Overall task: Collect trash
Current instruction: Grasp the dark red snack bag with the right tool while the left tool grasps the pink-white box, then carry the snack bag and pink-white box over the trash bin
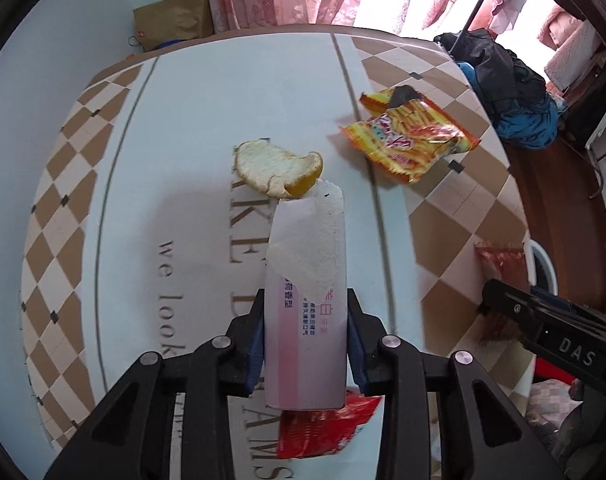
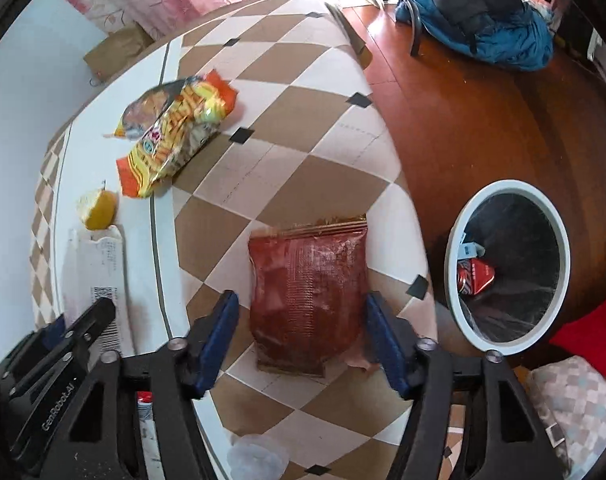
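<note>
My left gripper (image 1: 306,300) is shut on a white and pink carton (image 1: 307,312), torn at its far end and held above the table. An orange peel (image 1: 277,168) lies just beyond the carton, and a yellow snack bag (image 1: 411,132) lies farther right. A red wrapper (image 1: 323,424) shows under the carton. My right gripper (image 2: 303,300) is open, its blue pads on either side of a red-brown snack bag (image 2: 309,292) flat on the table. The white bin (image 2: 459,240) stands on the floor to the right with a red item (image 2: 475,276) inside.
The table (image 2: 303,128) has a checked cloth and drops off to a wooden floor (image 2: 463,120) on the right. A chair with dark and blue clothes (image 2: 483,20) stands far right. A brown paper bag (image 1: 175,20) sits beyond the table. A clear plastic lid (image 2: 257,456) lies near the front edge.
</note>
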Motion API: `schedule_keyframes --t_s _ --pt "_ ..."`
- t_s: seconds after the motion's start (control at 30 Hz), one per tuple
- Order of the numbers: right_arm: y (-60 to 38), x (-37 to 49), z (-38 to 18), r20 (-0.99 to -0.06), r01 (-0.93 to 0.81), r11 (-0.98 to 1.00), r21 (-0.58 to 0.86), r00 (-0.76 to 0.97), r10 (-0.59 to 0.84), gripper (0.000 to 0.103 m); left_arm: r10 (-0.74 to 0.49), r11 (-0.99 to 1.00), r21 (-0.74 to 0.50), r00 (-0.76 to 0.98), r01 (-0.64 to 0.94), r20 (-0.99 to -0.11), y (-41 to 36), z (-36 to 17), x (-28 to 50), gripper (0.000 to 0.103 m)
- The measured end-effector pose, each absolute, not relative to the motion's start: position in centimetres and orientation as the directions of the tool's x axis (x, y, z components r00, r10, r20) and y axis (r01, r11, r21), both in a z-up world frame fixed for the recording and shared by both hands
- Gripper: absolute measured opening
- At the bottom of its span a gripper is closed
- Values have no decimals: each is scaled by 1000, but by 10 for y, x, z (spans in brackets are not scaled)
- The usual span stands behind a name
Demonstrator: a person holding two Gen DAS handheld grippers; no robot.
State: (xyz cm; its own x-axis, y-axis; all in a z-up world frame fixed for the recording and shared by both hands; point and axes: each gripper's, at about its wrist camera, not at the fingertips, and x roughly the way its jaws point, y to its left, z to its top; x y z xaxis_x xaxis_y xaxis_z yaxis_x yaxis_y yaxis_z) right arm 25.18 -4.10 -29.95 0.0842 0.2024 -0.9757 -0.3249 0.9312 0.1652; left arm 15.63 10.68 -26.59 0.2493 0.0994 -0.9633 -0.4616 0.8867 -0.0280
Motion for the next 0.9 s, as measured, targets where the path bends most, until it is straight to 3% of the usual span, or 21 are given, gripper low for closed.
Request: schedule_keyframes --t_s 0.1,0.2,0.63,0.9 --pt "-33 244 -298 -976 -361 922 139 108 190 44 112 880 -23 253 -475 -961 111 -266 150 31" --pt "-29 239 -295 -974 -378 915 140 115 197 40 133 877 -13 267 -481 -954 111 -261 146 31" --pt "-59 211 -224 -918 -430 877 213 219 330 38 217 876 -8 408 -483 -887 95 -189 116 31" --pt "-137 209 -152 -854 -416 882 221 355 381 38 182 905 -67 524 -420 -832 43 -138 116 31"
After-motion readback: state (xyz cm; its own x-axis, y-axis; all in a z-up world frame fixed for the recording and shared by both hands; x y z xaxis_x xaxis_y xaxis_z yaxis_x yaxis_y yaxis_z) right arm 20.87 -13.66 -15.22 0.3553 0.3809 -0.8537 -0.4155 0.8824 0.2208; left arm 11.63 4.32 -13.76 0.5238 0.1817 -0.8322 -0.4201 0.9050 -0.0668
